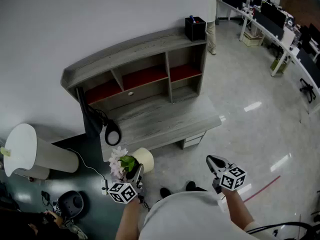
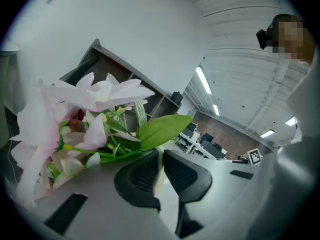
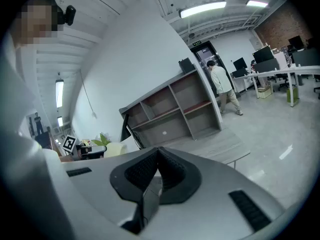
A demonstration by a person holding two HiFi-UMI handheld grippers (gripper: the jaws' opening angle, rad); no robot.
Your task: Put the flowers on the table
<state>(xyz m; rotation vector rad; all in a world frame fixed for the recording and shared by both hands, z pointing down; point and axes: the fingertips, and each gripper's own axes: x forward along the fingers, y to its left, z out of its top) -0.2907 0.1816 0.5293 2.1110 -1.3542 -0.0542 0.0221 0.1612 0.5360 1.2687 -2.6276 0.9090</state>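
Observation:
A cream pot (image 1: 144,159) of pink and white flowers (image 1: 119,164) with green leaves hangs low in front of the grey wooden table (image 1: 165,120), left of its front edge. My left gripper (image 1: 136,172) is shut on the pot's thin pale rim. In the left gripper view the flowers (image 2: 85,119) fill the left side, just past the left gripper (image 2: 159,154). The right gripper (image 1: 213,160) is shut and empty over the floor to the right. From the right gripper (image 3: 159,151) view, the table (image 3: 220,145) lies ahead and the flowers (image 3: 103,139) show at the left.
The table carries a shelf hutch (image 1: 135,76) with a black box (image 1: 195,28) on top. A dark item (image 1: 93,117) hangs at its left end. A white cylinder (image 1: 31,153) and cables (image 1: 70,202) lie left. A person (image 3: 220,84) stands beyond; office desks (image 1: 280,21) stand far right.

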